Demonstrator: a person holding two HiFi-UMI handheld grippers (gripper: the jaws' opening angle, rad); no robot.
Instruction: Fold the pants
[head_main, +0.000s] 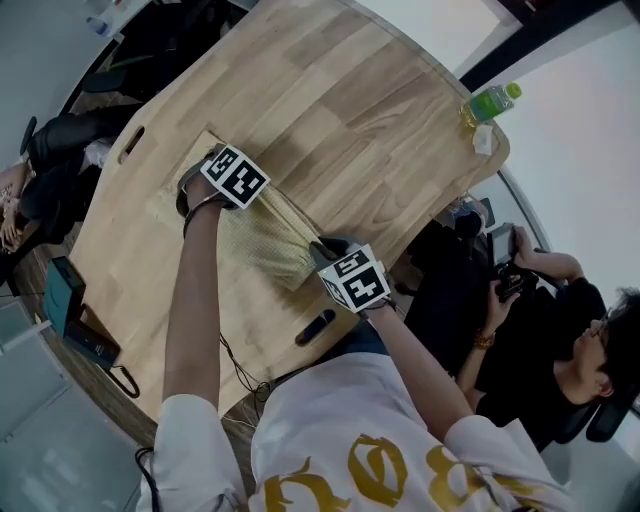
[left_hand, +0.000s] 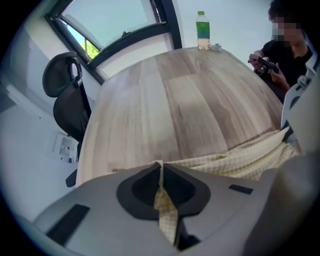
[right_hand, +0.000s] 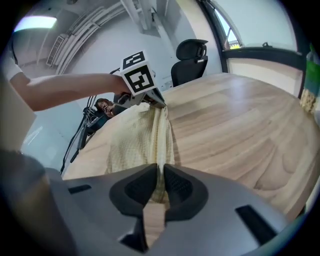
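Wood of a pale colour makes the counter (head_main: 350, 110) on which we work, and it fills most of the head view. Nearest to us is our white shirt (head_main: 330, 430) with gold print.

Our right tool (right_hand: 160, 175) stands close to the near edge of the counter. Its jaws are almost together, and they pinch a thin edge of the pants (head_main: 262, 240) at their tips. Near it, a black slot (head_main: 315, 327) is cut in the counter.

Our left tool (left_hand: 161, 175) is a little further, to the left. Its jaws are closed tight on a fold of the same cloth, which runs down between the pads.

The pants are pale yellow with a fine check pattern. They lie on the near left part of the counter, gathered in a long band between the two tools, with one wider part flat on the wood.

Far behind, a green bottle (head_main: 490, 103) stands upright at the far edge of the counter. A black office chair (left_hand: 67, 97) stands beyond the counter, near the window (left_hand: 115, 22). A person (head_main: 560, 340) in dark clothes sits at the right side of the counter.
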